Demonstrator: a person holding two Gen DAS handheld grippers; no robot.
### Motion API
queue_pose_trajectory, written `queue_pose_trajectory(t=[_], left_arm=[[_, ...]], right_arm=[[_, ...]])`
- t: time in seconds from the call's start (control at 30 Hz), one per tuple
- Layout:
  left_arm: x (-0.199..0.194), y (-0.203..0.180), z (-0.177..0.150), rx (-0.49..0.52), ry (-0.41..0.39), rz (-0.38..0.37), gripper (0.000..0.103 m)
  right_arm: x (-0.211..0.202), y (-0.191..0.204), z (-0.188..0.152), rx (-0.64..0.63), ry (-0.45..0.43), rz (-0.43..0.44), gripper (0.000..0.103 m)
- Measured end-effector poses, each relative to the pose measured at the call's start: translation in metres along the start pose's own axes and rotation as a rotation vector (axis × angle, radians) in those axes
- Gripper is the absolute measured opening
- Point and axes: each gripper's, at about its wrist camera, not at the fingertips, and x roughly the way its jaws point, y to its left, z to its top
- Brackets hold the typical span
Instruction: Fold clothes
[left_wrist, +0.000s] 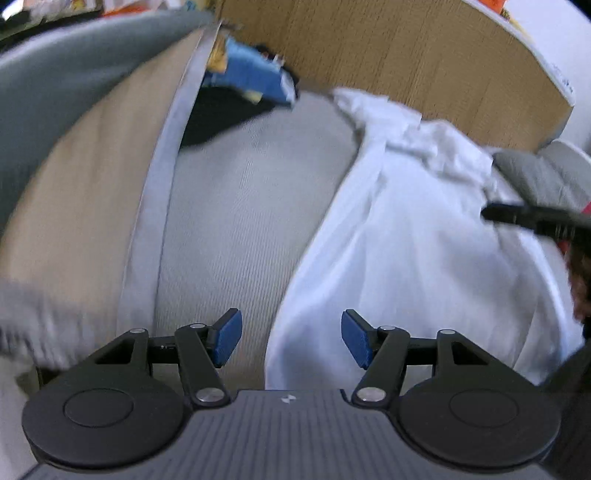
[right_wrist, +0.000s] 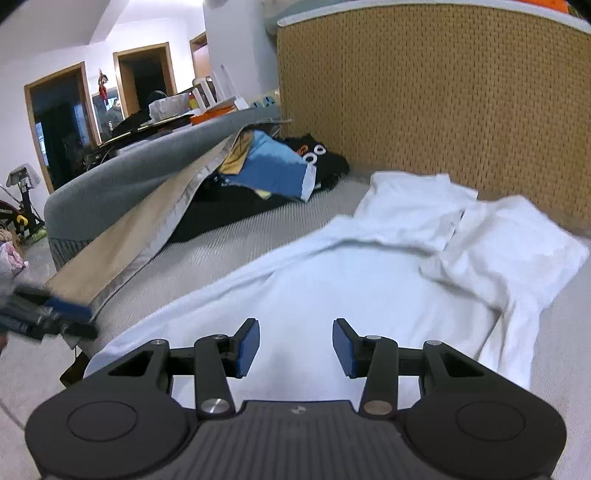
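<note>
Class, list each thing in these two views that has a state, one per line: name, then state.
Left hand-held gripper: open, empty.
Right hand-held gripper: open, empty.
White shirt: spread on the bed, sleeves rumpled, not yet folded.
Blue garment: crumpled in a pile by the headboard.
Black garment: bunched beside it.

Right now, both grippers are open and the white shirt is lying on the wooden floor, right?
Not quite. The white cotton shirt lies on a grey ribbed mattress, not a wooden floor; the right wrist view shows it. Yes, the left gripper and right gripper are both open.
</note>
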Motion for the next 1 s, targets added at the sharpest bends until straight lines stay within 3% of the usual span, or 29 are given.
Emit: queue_pose_trajectory(t=[0.17, 0.2, 0.23, 0.27, 0.4, 0.53, 0.63, 0.73, 0.9, 1.0], left_arm=[[0.014, 0.011, -0.035, -0.059, 0.021, 0.034, 0.063], [0.016, 0.011, -0.036, -0.054, 0.012, 0.040, 0.057], [0.016, 0.010, -0.038, -0.050, -0.003, 0.023, 0.047], [0.016, 0.009, -0.039, -0.045, -0.018, 0.004, 0.000], [0.009, 0.004, -0.047, -0.035, -0.042, -0.049, 0.003], [-0.032, -0.011, -0.043, -0.010, -0.175, -0.094, 0.003], [-0.070, -0.044, -0.032, 0.083, -0.255, -0.201, 0.003], [-0.087, -0.091, -0.012, 0.207, -0.286, -0.337, 0.003], [-0.075, -0.169, 0.005, 0.364, -0.214, -0.519, 0.003], [-0.036, -0.195, -0.010, 0.457, -0.061, -0.508, 0.003]], right_arm=[[-0.002, 0.004, -0.013, -0.016, 0.011, 0.011, 0.048], [-0.003, 0.003, -0.014, -0.020, 0.012, 0.007, 0.048], [-0.004, 0.002, -0.014, -0.020, 0.011, 0.003, 0.048], [-0.005, -0.001, -0.015, -0.016, 0.009, 0.002, 0.048], [-0.015, -0.010, -0.015, 0.013, -0.011, -0.001, 0.048], [-0.024, -0.016, -0.016, 0.018, -0.025, -0.008, 0.048], [-0.028, -0.021, -0.020, 0.027, -0.025, 0.010, 0.048], [-0.024, -0.027, -0.021, 0.074, -0.017, 0.093, 0.048], [-0.027, -0.039, -0.014, 0.155, -0.050, 0.143, 0.048], [-0.037, -0.064, -0.011, 0.278, -0.085, 0.175, 0.051]])
